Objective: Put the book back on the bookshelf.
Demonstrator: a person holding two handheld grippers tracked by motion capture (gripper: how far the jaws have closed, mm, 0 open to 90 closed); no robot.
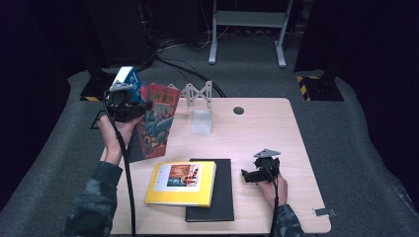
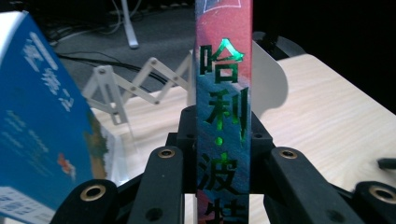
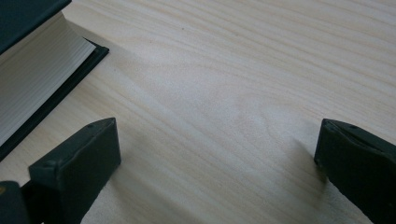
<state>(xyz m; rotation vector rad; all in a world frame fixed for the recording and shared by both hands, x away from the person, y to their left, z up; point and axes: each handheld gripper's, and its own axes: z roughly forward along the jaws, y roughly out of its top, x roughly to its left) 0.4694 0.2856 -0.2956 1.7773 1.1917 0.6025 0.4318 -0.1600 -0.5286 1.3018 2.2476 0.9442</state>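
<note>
My left gripper [image 1: 143,107] is shut on the spine of a red illustrated book [image 1: 159,123] and holds it upright over the table's far left corner. In the left gripper view the spine [image 2: 224,107], with green foil characters, stands between the two black jaws. A blue book [image 1: 131,79] [image 2: 39,126] leans close beside the left gripper. My right gripper [image 1: 248,175] [image 3: 217,154] rests on the wooden table [image 1: 267,133] at the right, open, with bare wood between its fingers.
A white folding book rack [image 1: 196,93] [image 2: 135,81] with a white end plate [image 1: 201,121] [image 2: 270,79] stands at the table's far edge. A yellow book [image 1: 180,183] lies on a black book [image 1: 222,195] [image 3: 32,70] near the front, just left of the right gripper.
</note>
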